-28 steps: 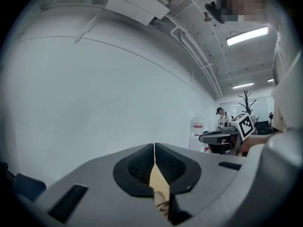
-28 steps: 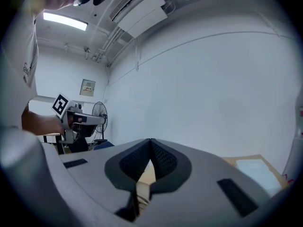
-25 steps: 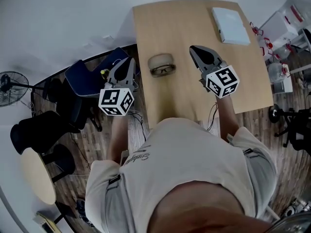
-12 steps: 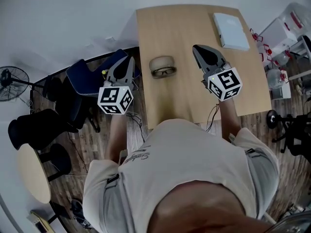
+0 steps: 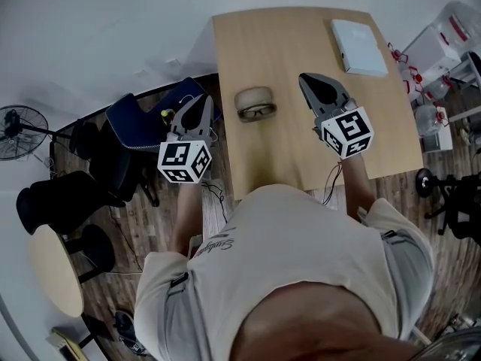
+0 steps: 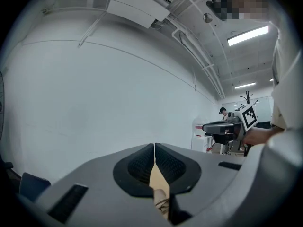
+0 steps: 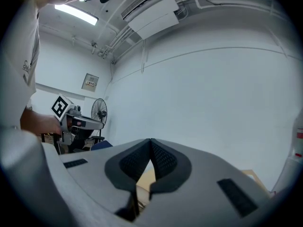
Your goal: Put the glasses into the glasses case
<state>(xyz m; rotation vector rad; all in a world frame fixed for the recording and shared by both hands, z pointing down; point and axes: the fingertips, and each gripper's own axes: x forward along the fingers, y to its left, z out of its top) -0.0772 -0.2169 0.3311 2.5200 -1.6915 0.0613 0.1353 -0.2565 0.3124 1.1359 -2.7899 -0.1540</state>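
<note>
Am shifting head slightly: table (image 5: 285, 43) sliding a little right and down in head view, glasses (image 5: 257, 112) and case (image 5: 254, 96) sliding with it. My right gripper (image 5: 304, 77) drifting same way, its marker cube (image 5: 346, 132) rolling a touch. My left gripper (image 5: 204, 98) sitting slightly lower in frame.

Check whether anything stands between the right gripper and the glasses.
Nothing visible does: only bare tabletop lies between the right gripper and the glasses, which sit beside the glasses case.
</note>
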